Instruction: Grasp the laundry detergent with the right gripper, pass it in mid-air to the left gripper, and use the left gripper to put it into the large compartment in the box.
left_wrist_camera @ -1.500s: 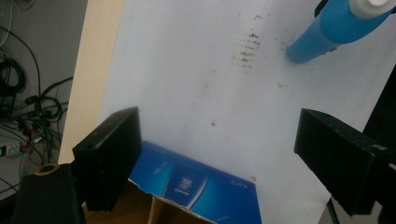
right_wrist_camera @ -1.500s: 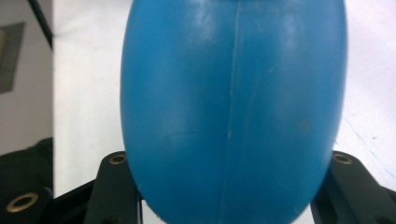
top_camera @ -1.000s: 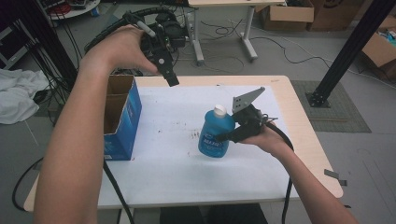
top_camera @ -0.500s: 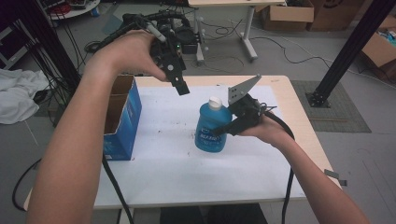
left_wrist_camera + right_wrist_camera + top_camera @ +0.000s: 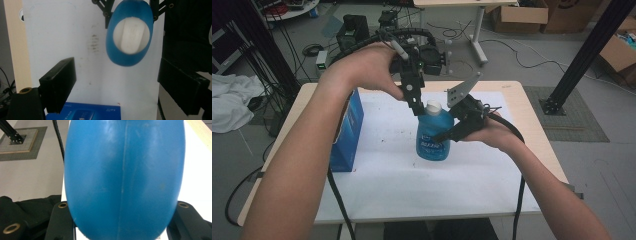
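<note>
The table [image 5: 532, 150], under a white sheet, carries a blue box [image 5: 346, 135] at its 9 o'clock edge and a blue bottle [image 5: 434, 132] near the centre. The box's top faces away from the high camera, so what it holds cannot be told. The bottle stands upright on the sheet; its wall is opaque, so its fill level is hidden, and its white cap [image 5: 432, 105] looks seated on the neck.

The right tongs [image 5: 452, 131] come in from 3 o'clock and grip the bottle at mid-body; in the right gripper view the blue wall [image 5: 123, 177] bulges between the two jaws, which press its sides. The left tongs [image 5: 417, 107] hang from above, at 12 o'clock of the bottle, just beside the cap. In the left gripper view its jaws stand wide apart with nothing between them, and the cap [image 5: 132, 35] sits ahead, between the jaw lines but not yet within them.

As I judge it, the work is opening the bottle. Bracing the bottle is done. Left to do: lower the left tongs around the cap, close, and twist it off.
</note>
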`<state>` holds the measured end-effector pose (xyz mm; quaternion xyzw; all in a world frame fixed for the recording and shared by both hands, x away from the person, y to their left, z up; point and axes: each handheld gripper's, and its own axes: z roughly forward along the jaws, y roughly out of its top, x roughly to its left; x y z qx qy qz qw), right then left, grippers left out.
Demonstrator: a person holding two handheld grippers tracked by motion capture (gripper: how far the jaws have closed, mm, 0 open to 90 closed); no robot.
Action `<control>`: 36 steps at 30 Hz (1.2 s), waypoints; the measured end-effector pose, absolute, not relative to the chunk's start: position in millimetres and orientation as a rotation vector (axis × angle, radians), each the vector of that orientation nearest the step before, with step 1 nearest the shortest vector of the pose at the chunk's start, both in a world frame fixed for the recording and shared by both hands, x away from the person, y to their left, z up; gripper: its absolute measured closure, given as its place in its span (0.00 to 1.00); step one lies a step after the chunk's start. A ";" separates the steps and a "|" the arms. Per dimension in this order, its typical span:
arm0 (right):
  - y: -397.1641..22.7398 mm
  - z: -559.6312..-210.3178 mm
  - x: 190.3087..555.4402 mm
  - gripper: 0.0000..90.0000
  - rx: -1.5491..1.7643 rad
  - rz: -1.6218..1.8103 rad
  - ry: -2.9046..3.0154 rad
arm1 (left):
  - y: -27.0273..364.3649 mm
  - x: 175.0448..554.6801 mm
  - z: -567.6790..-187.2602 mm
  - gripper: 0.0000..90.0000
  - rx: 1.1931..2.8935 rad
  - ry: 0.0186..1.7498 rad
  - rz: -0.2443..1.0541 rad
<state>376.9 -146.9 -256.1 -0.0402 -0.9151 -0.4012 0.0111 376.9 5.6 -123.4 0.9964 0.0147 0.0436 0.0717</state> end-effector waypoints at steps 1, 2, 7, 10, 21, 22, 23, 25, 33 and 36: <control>-145.3 -254.1 376.5 0.51 -0.120 -1.251 -2.856 | 3.4 375.4 -125.9 0.18 2.998 0.029 0.128; -145.3 -254.1 376.5 0.51 -0.120 -1.251 -2.856 | 3.4 375.4 -125.9 0.18 2.998 0.029 0.128; -141.2 -252.2 376.4 0.51 -0.114 -1.242 -2.868 | -2.7 371.7 -132.8 0.18 3.006 -0.011 0.129; -139.7 -251.9 376.3 0.51 -0.113 -1.241 -2.863 | -6.5 370.0 -137.4 0.18 3.014 -0.019 0.142; -138.8 -249.2 375.5 0.51 -0.108 -1.242 -2.862 | -10.3 368.1 -150.0 0.19 3.021 -0.045 0.155; -139.5 -249.0 375.9 0.51 -0.104 -1.247 -2.873 | -11.1 368.1 -151.8 0.19 3.018 -0.046 0.154; -139.5 -249.0 375.9 0.51 -0.104 -1.247 -2.873 | -11.1 368.1 -151.8 0.19 3.018 -0.046 0.154; -139.6 -248.7 375.1 0.51 -0.117 -1.250 -2.864 | -11.2 368.4 -153.0 0.19 3.014 -0.055 0.156; -140.7 -248.0 373.2 0.51 -0.139 -1.246 -2.859 | -12.0 367.3 -156.1 0.20 3.005 -0.072 0.167; -140.7 -247.9 372.4 0.51 -0.145 -1.239 -2.859 | -11.9 367.4 -157.2 0.21 3.003 -0.075 0.160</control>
